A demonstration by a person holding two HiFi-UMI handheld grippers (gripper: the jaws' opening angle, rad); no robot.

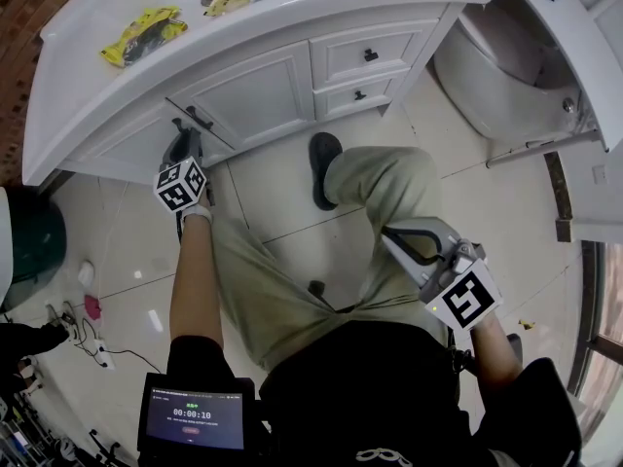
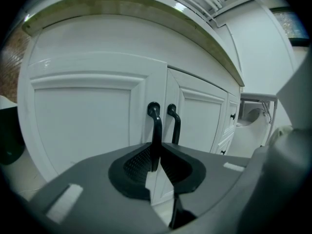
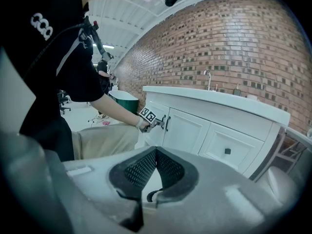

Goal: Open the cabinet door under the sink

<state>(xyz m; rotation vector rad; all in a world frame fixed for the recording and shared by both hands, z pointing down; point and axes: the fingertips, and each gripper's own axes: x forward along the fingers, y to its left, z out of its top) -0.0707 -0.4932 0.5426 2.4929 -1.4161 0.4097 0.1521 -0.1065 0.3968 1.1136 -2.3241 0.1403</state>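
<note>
The left claw [image 1: 183, 136] [image 2: 156, 149] is at the white cupboard under the worktop [image 1: 292, 3]. Its two jaws are pinching the low part of the black handle [image 2: 155, 123] on the left cabinet door [image 1: 122, 142] [image 2: 83, 126]. This door sits below the left end of the worktop. Right beside it is the other door [image 1: 255, 93] [image 2: 202, 123], which has its own black handle [image 2: 174, 123]. The two handles are close together, side by side. I cannot tell if the left door has come away from the cupboard at all.

The right claw [image 1: 394, 239] [image 3: 155, 149] is well away from the cupboard, held over the person's bent leg [image 1: 389, 188]. Its jaws are pressed together with nothing in them.

A yellow packet [image 1: 146, 32] lies on the worktop near its left end. Two small drawers [image 1: 370, 54] are to the right of the doors, and a white toilet [image 1: 496, 76] stands past them
</note>
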